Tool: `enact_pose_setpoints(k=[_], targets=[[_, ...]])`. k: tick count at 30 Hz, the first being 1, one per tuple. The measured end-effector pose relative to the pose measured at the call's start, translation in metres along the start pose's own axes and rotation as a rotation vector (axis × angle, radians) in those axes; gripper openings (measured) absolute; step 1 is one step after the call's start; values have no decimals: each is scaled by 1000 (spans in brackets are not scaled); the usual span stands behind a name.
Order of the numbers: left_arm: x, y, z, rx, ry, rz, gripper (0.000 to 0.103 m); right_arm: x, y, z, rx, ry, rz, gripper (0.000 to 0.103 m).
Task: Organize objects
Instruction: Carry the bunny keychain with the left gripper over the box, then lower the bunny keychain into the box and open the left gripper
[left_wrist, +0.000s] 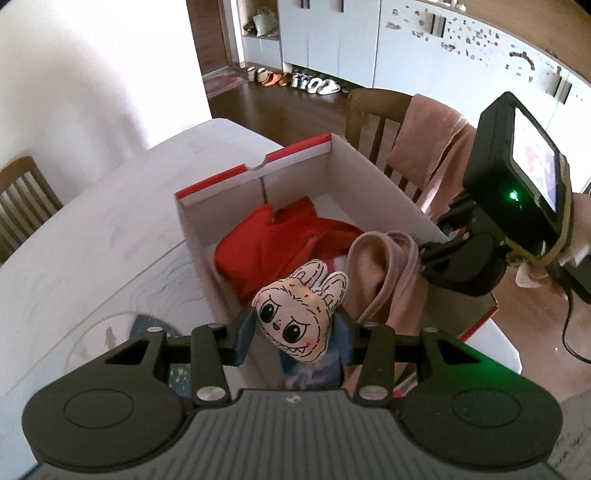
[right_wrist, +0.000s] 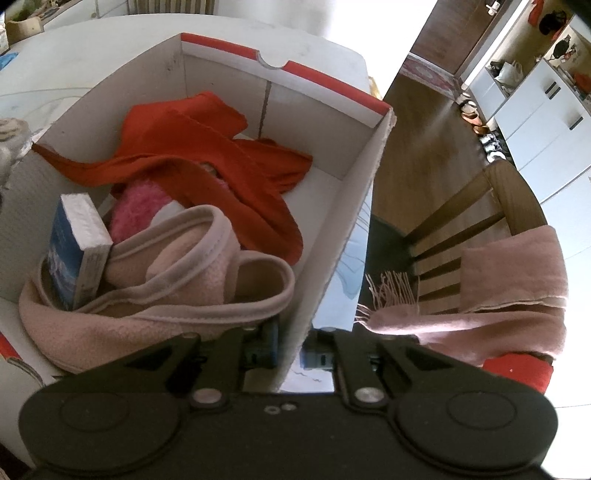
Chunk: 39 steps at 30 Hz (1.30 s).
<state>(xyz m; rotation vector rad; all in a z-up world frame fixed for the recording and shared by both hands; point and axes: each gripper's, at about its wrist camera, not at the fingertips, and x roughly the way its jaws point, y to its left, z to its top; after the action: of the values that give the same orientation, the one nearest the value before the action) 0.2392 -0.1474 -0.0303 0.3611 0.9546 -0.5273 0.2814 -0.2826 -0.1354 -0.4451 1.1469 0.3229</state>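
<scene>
A flat stuffed cloth rabbit face with big inked eyes and jagged teeth (left_wrist: 299, 314) is clamped in the left tongs (left_wrist: 295, 332), just above the white cardboard box with red rim (left_wrist: 255, 166). The box's right wall (thin card) is gripped between the right tongs (right_wrist: 290, 354); soft red cloth (right_wrist: 207, 147) and pink fleece (right_wrist: 177, 280) are seen ahead.

Between the blue pads of the black left gripper (left_wrist: 295, 334) sits a cream plush rabbit face (left_wrist: 300, 317) with black line drawing, big black eyes, pink cheeks and a jagged white grin. Ahead of it the cardboard box (left_wrist: 255, 173) is white inside with a red rim band. Within lie a red cloth (right_wrist: 207, 147), a dusty-pink fleece (right_wrist: 166, 295) with paler edging, something fluffy hot-pink (right_wrist: 135, 210), and a blue-and-white book (right_wrist: 74, 251). Right of the right gripper (right_wrist: 288, 350), a pale pink fringed scarf (right_wrist: 498, 288) hangs on a brown wooden chair (right_wrist: 461, 214)
</scene>
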Motion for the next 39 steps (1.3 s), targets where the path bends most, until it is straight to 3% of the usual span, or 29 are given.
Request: enact_pose_setpoints(k=[9, 29, 30, 34, 39], targets=[[28, -17, 11, 55, 17, 28, 44, 1, 1, 0, -1, -3, 7, 9], [74, -18, 4, 60, 83, 20, 45, 1, 3, 1, 2, -2, 11, 9], [74, -18, 3, 60, 82, 19, 46, 1, 4, 2, 3, -2, 11, 9], [68, -16, 0, 57, 50, 9, 69, 0, 6, 2, 4, -2, 10, 9], [58, -16, -4, 57, 25, 12, 70, 1, 4, 1, 5, -2, 10, 9]])
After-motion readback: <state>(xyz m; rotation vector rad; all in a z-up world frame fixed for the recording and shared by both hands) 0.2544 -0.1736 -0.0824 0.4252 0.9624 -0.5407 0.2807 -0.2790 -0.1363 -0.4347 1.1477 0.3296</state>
